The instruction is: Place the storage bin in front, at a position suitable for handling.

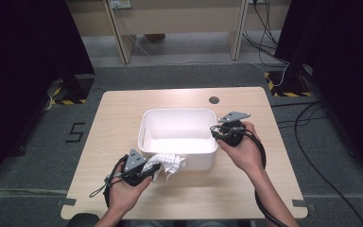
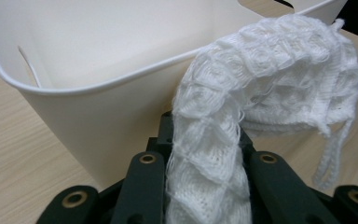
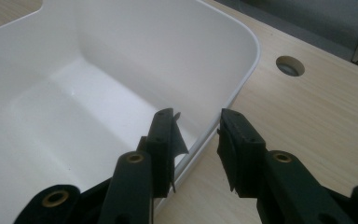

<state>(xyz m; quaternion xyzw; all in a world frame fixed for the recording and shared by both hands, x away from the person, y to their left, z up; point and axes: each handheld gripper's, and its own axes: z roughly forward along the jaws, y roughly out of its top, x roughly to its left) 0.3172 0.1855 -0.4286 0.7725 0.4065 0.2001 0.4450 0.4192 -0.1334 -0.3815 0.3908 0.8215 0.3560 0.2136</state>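
Table (image 1: 123,198) carries a white tub (image 1: 203,161) at its middle, and tipping that tub is the largest risk. The right gripper (image 1: 216,134) straddles the tub's right wall, one jaw inside and one outside, with a gap showing in the right gripper view between the pads and the rim (image 3: 233,98), so the jaws stand open and do not clamp. If the tub is nudged from the near side, nothing firm holds it, and it could slide toward the far edge or rock.

Next comes the cloth (image 1: 169,163), a white knitted piece pinched between the jaws of the left gripper (image 1: 155,169), just outside the tub's near wall. Its free end arches up level with the rim and droops toward the right. A lift that is too low would probably drag this fold against the wall and push the tub, or leave the cloth hanging over the rim, half in and half out.

Smallest is the loose loop of yarn (image 2: 328,158) dangling from the cloth's edge. It could catch on the rim or a jaw and pull threads.
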